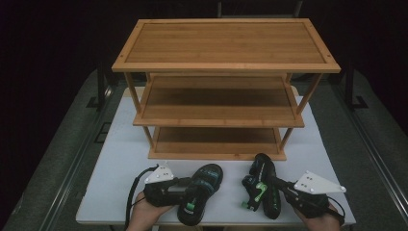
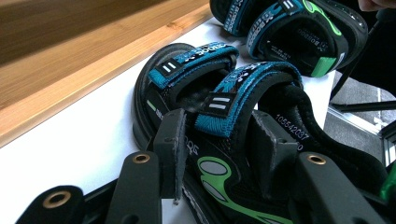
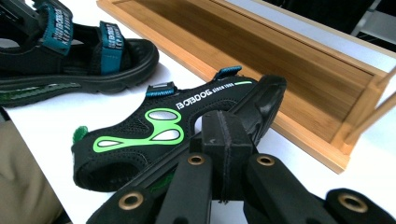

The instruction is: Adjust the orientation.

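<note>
Left sandal [image 1: 201, 191] toe toward shelf [image 1: 219, 148]

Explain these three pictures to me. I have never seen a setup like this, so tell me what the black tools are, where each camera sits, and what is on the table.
A person sits at a white table and holds a hand-operated two-jaw gripper in each hand; there is no robot arm.

The high view looks down from above the person. The other two pictures come from small cameras riding on the grippers, looking along their black jaws.

On the table stands a three-level wooden shoe rack. In front of it lie two black sandals with blue straps and green patches.

The left gripper has its jaws around a strap and side of the left sandal, which lies flat on its sole. The right gripper is pinched shut on the edge of the right sandal, which is tipped onto its side.
</note>
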Motion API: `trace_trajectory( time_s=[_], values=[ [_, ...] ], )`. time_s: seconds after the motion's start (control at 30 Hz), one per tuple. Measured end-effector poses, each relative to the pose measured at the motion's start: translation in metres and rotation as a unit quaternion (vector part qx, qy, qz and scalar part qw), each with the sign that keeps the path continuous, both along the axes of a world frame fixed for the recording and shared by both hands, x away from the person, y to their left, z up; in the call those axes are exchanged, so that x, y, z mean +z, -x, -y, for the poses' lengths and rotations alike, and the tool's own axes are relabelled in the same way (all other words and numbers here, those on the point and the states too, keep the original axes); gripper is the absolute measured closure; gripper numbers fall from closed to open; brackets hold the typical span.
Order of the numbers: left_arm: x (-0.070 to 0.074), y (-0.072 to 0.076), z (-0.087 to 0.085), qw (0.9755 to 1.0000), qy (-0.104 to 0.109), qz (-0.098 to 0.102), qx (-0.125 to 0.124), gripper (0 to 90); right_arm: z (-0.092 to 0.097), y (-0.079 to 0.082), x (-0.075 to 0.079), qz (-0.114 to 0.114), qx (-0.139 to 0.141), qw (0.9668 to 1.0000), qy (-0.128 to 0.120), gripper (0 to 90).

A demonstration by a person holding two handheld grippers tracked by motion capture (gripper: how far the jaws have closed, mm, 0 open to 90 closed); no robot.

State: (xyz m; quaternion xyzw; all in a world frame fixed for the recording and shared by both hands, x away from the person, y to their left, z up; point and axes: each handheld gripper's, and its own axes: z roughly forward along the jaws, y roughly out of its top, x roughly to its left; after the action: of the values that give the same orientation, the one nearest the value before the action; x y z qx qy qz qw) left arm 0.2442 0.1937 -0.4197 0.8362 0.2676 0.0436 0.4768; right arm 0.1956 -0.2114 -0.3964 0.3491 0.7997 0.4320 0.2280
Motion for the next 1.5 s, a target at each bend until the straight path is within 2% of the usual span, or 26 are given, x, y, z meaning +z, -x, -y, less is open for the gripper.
trace_trajectory(
  time_s=[0.3,0.8,0.87,1.1,1.3,1.5],
  values=[
    [0.000,0.000,0.000,1.0000,0.000,-0.001,0.000,58.3,0.014,0.003,0.000,-0.007,-0.024,0.9996,0.013,89.5],
    [0.000,-0.001,0.000,1.0000,0.002,-0.002,0.000,58.3,0.036,0.007,-0.008,-0.033,-0.059,0.9971,0.036,89.2],
    [0.000,-0.001,0.000,1.0000,0.000,-0.002,-0.002,58.2,0.037,0.008,-0.010,-0.035,-0.064,0.9959,0.053,89.1],
    [0.000,-0.001,0.000,1.0000,0.000,-0.004,0.000,58.1,0.048,0.007,-0.015,-0.050,-0.082,0.9947,0.036,88.5],
    [0.000,-0.001,0.000,1.0000,-0.001,-0.003,0.000,58.1,0.054,0.008,-0.018,-0.058,-0.099,0.9932,0.021,81.3],
    [0.001,-0.001,0.001,1.0000,-0.004,-0.005,-0.005,55.7,0.058,0.011,-0.017,-0.061,-0.101,0.9930,0.007,78.6]
  ],
)
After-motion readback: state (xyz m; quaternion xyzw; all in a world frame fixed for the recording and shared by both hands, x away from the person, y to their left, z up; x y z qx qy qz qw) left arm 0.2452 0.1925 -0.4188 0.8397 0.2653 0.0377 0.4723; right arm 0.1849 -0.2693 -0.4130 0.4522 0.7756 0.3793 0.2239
